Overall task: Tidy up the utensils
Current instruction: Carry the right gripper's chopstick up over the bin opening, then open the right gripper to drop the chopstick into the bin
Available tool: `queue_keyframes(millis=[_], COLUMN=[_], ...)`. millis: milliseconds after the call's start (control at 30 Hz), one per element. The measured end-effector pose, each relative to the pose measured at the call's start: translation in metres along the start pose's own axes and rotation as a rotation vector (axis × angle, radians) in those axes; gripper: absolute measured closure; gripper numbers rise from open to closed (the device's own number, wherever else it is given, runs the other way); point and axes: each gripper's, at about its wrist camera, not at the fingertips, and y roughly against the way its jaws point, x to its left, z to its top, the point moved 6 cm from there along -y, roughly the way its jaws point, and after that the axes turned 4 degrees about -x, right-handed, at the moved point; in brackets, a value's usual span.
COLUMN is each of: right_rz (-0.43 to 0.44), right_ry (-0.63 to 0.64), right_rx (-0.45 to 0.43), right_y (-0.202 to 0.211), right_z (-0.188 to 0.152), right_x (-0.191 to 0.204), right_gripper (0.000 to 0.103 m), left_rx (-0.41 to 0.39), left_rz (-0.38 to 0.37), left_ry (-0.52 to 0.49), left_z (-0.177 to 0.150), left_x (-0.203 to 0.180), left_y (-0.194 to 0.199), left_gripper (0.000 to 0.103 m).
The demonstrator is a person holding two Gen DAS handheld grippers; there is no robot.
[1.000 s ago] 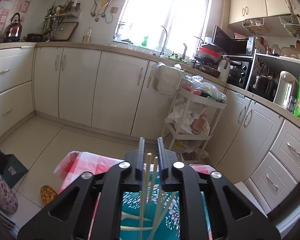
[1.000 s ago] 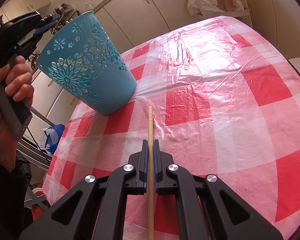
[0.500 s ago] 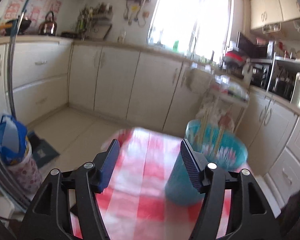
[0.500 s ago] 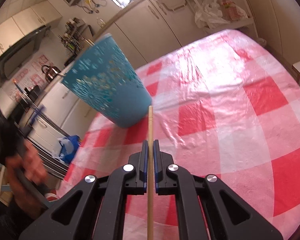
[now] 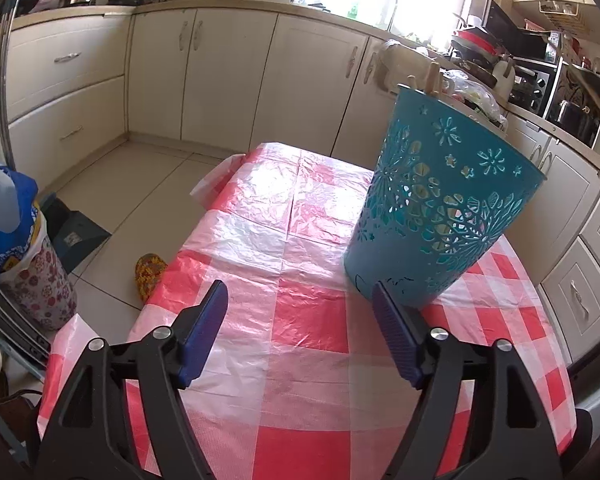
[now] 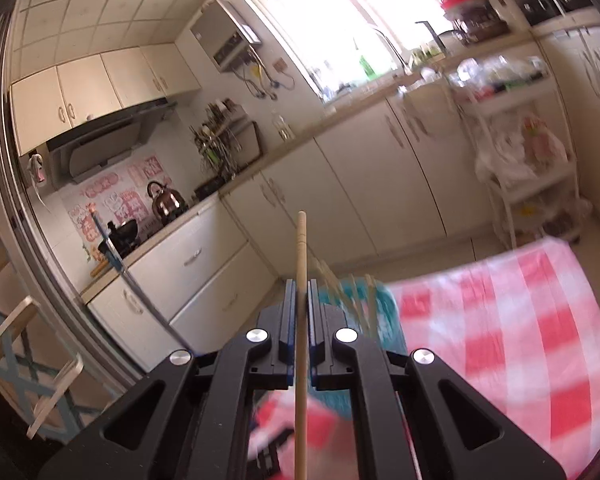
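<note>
A teal cut-out holder (image 5: 440, 200) stands on the red-and-white checked tablecloth (image 5: 300, 320), with wooden chopstick tips (image 5: 432, 76) poking above its rim. My left gripper (image 5: 300, 300) hangs low over the cloth, just left of the holder's base; its jaws are opening and nothing is between them. My right gripper (image 6: 299, 292) is shut on a single wooden chopstick (image 6: 301, 248), which sticks out past the blue pads. It is held high, with the blurred teal holder (image 6: 364, 304) just below and beyond its fingertips.
Cream kitchen cabinets (image 5: 228, 76) run along the walls. A floral bin with a blue bag (image 5: 16, 248) and a slipper (image 5: 148, 272) lie on the floor left of the table. A white trolley (image 6: 520, 168) stands by the cabinets; a folding chair (image 6: 20, 340) is at the left.
My left gripper let go of the chopsticks in the holder, opened wide and sank beside it. My right gripper rose off the table with its chopstick and now points across the kitchen.
</note>
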Motion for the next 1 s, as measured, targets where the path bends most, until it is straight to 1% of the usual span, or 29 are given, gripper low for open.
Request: queue_keyframes(millis=[100, 167, 267, 367, 533, 667, 767, 833, 867, 933, 967, 1000], right_rz=[-0.022, -0.058, -0.120, -0.189, -0.249, -0.257, -0.241, -0.229, -0.223, -0.204, -0.196, -0.187], right_ry=[0.025, 0.035, 0.030, 0.039, 0.103, 0.111, 0.093, 0.102, 0.106, 0.102, 0.100, 0.102], right_rx=[-0.039, -0.040, -0.005, 0.056, 0.137, 0.157, 0.169, 0.173, 0.170, 0.155, 0.148, 0.137], right_y=[-0.041, -0.068, -0.104, -0.123, -0.126, -0.123, -0.120, -0.114, -0.107, -0.088, -0.078, -0.064], right_z=[0.027, 0.034, 0.032, 0.021, -0.002, -0.012, -0.015, -0.016, -0.016, -0.017, -0.018, -0.021], right_x=[0.009, 0.006, -0.006, -0.018, -0.021, -0.026, -0.026, -0.023, -0.020, -0.015, -0.012, -0.008], right_gripper=[0.097, 0.097, 0.097, 0.097, 0.097, 0.097, 0.096, 0.092, 0.088, 0.084, 0.077, 0.065], left_rx=[0.008, 0.016, 0.025, 0.028, 0.030, 0.036, 0.039, 0.041, 0.041, 0.040, 0.041, 0.041], left_rz=[-0.010, -0.017, -0.029, -0.043, -0.051, -0.050, -0.047, -0.047, -0.046, -0.037, -0.029, -0.009], left_ry=[0.010, 0.014, 0.032, 0.049, 0.056, 0.067, 0.073, 0.077, 0.079, 0.078, 0.074, 0.063], left_z=[0.000, 0.001, 0.000, 0.000, 0.000, -0.001, -0.001, -0.001, -0.001, 0.000, 0.001, 0.002], left_x=[0.000, 0.000, 0.002, 0.003, 0.002, 0.004, 0.006, 0.007, 0.007, 0.008, 0.009, 0.009], left_y=[-0.001, -0.001, -0.003, -0.004, -0.004, -0.005, -0.006, -0.008, -0.008, -0.008, -0.007, -0.004], left_gripper=[0.031, 0.031, 0.031, 0.031, 0.031, 0.031, 0.030, 0.030, 0.029, 0.027, 0.027, 0.026])
